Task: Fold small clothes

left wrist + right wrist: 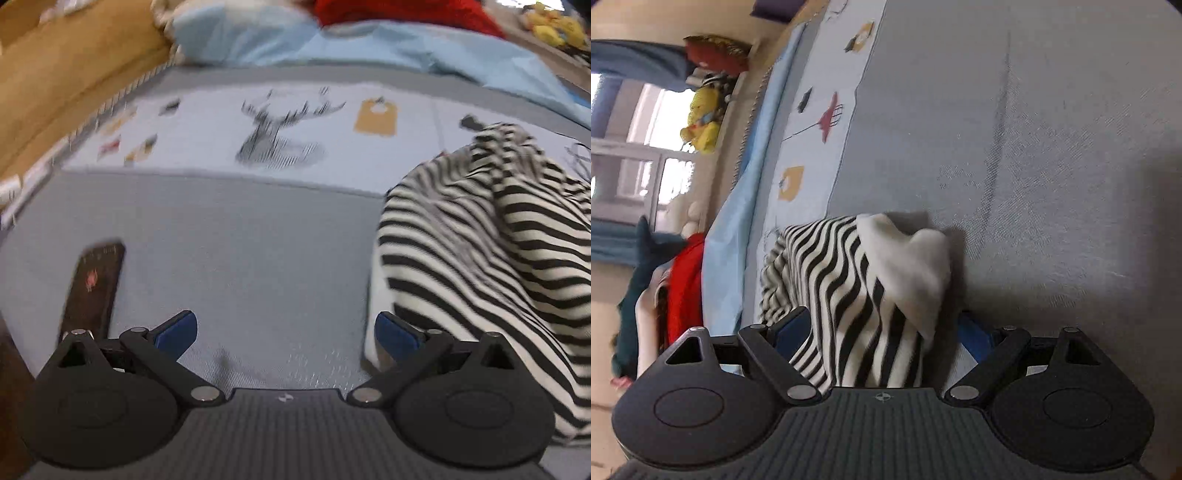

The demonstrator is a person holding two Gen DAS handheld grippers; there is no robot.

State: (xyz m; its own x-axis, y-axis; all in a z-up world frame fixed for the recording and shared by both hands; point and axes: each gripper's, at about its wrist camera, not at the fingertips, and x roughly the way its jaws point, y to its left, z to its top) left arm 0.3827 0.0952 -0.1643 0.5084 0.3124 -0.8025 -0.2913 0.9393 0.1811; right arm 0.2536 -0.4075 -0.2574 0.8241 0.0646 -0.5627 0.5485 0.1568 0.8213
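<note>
A black-and-white striped garment (480, 240) lies crumpled on the grey bedcover (240, 251), at the right of the left wrist view. My left gripper (284, 325) is open above bare cover, its right blue pad (395, 336) close to the garment's white edge. The right wrist view is rolled sideways. There the striped garment (831, 266), with a white part (912, 266) folded over it, is bunched between the wide-apart fingers of my right gripper (882, 328). The left pad (792, 328) is at the cloth; a gap shows before the right pad (973, 339).
A dark phone (94, 288) lies on the cover at the left. Beyond are a pale printed sheet (280, 136), a light blue duvet (332, 44), something red (399, 14) and a wooden bed side (55, 74). A yellow plush toy (701, 118) sits by a window (628, 166).
</note>
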